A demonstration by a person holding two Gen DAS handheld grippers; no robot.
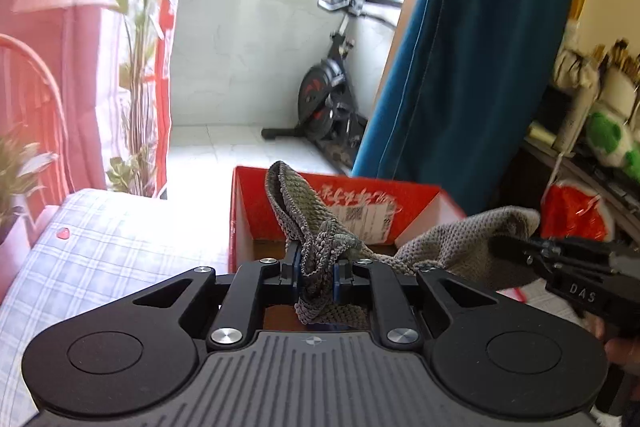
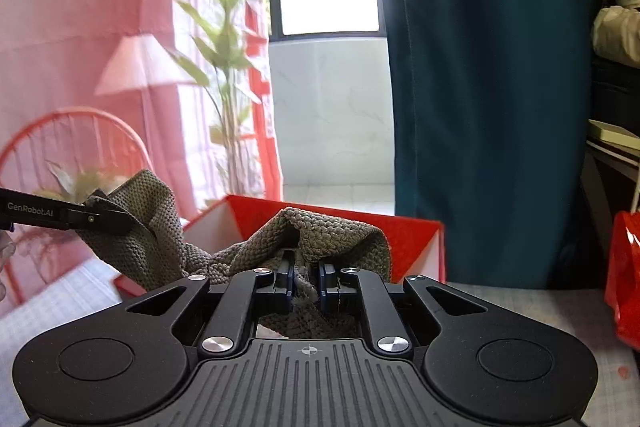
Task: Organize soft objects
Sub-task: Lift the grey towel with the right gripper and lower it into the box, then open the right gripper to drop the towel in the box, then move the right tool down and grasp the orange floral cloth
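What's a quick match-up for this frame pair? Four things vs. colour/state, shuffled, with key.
Column one:
1. left claw
2. box
3. curtain
4. knit cloth

Column two:
A. teal, hanging
B. grey-green, stretched between both claws
C. shut on bunched fabric
D. red, open-topped

Pairs: 1-C, 2-D, 3-A, 4-B. The right claw grips the cloth's other end.

The open red cardboard box has its floor hidden behind the grey knitted cloth; the blurred shelf clutter is cut off at the right edge.
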